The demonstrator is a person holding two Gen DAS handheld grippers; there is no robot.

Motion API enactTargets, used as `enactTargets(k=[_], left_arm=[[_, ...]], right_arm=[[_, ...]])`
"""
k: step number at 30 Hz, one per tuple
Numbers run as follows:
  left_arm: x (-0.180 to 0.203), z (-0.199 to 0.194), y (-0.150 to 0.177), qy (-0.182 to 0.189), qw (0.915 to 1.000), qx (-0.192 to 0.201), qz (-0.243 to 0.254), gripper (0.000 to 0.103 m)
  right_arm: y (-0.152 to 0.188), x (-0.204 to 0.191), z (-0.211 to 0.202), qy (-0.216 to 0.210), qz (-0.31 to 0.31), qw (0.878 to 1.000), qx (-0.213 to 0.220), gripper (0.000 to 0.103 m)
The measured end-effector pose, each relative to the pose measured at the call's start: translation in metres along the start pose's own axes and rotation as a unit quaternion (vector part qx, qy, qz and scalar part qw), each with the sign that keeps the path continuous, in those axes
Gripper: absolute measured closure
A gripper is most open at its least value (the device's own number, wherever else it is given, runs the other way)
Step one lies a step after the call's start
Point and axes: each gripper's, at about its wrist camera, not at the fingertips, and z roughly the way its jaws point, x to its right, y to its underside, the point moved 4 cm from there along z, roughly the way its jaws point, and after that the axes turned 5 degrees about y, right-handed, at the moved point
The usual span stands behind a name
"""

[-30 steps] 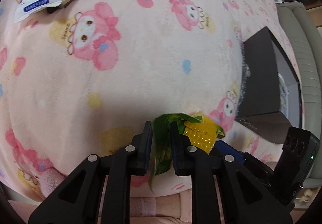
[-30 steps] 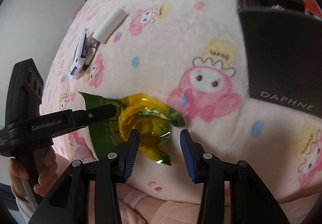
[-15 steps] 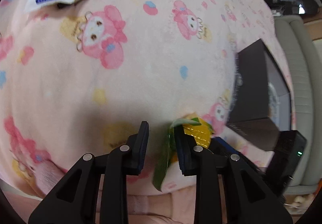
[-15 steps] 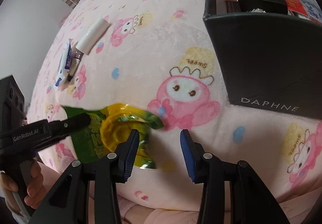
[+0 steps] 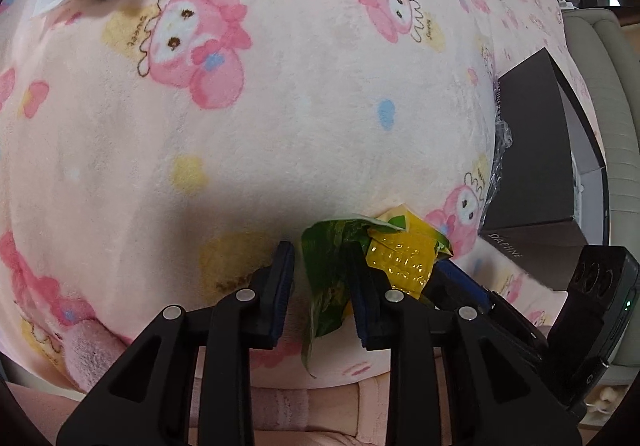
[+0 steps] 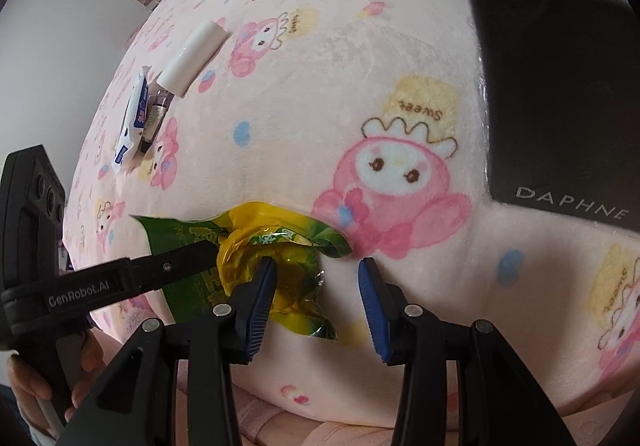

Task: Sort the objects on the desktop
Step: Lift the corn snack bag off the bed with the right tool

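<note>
A crumpled green and yellow snack wrapper point(image 5: 400, 258) lies on the pink cartoon blanket point(image 5: 280, 105) near its front edge. My left gripper point(image 5: 322, 282) straddles the wrapper's green flap. Its jaws are closing, the flap rests against the right pad, and a gap shows at the left pad. In the right wrist view one left finger point(image 6: 176, 262) lies across the wrapper point(image 6: 248, 230). My right gripper point(image 6: 316, 298) stands open just right of it, with its left finger over the yellow part and no pad pressing.
A black box marked DAPHNE point(image 6: 560, 105) stands at the right with items inside. At the far left lie a white paper tube point(image 6: 194, 57), a white and blue wipe pack point(image 6: 134, 117) and a small dark tube point(image 6: 154, 117). A hand point(image 6: 24, 378) holds the left gripper.
The left jaws, first pinched on the green flap, spread apart and have narrowed again around it. The wrapper stays on the blanket. The right gripper keeps the same width.
</note>
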Motion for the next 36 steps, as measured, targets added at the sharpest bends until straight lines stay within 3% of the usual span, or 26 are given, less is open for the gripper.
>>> enactTargets(k=[3,6,9,13,16,18,22,25,32,34,35,36], left_arm=[[0.006,-0.001,0.001,0.000,0.9999,0.006,0.015,0.089],[0.010,-0.008,0.001,0.047,0.9986,0.015,0.015,0.089],[0.017,-0.017,0.000,0.079,0.9960,0.034,0.023,0.077],[0.012,-0.010,0.000,0.049,0.9983,0.026,0.017,0.077],[0.001,-0.010,0.001,0.028,0.9992,0.026,-0.008,0.076],[-0.009,-0.015,0.007,0.006,0.9994,0.023,-0.025,0.063],[-0.008,-0.014,0.011,-0.004,0.9997,0.020,-0.010,0.062],[-0.003,-0.007,0.009,-0.014,0.9998,0.015,0.005,0.069],[-0.005,-0.002,0.006,-0.011,0.9998,0.017,-0.003,0.069],[-0.002,-0.002,0.007,-0.010,0.9998,0.018,0.007,0.077],[0.002,-0.002,0.008,-0.007,0.9997,0.019,0.016,0.093],[0.007,-0.003,0.009,-0.008,0.9993,0.023,0.027,0.097]], right_arm=[[0.001,-0.002,-0.003,-0.017,-0.006,1.000,0.002,0.069],[0.002,-0.004,-0.008,-0.028,-0.008,1.000,0.006,0.072],[0.002,-0.008,-0.018,-0.050,-0.011,0.999,0.017,0.076],[-0.001,-0.011,-0.027,-0.031,-0.024,0.998,0.038,0.076],[0.001,-0.002,-0.013,-0.015,-0.005,1.000,0.006,0.075],[0.003,0.005,-0.005,-0.011,0.012,1.000,-0.016,0.074],[0.003,0.015,0.001,-0.027,0.039,0.998,-0.032,0.067],[0.002,0.014,0.004,-0.028,0.037,0.998,-0.034,0.067],[0.002,0.008,0.004,-0.014,0.025,0.999,-0.023,0.067],[0.002,0.008,0.005,-0.008,0.023,0.999,-0.021,0.067],[0.001,0.007,0.005,-0.006,0.019,1.000,-0.020,0.067],[0.001,0.005,0.005,-0.005,0.014,1.000,-0.019,0.067]])
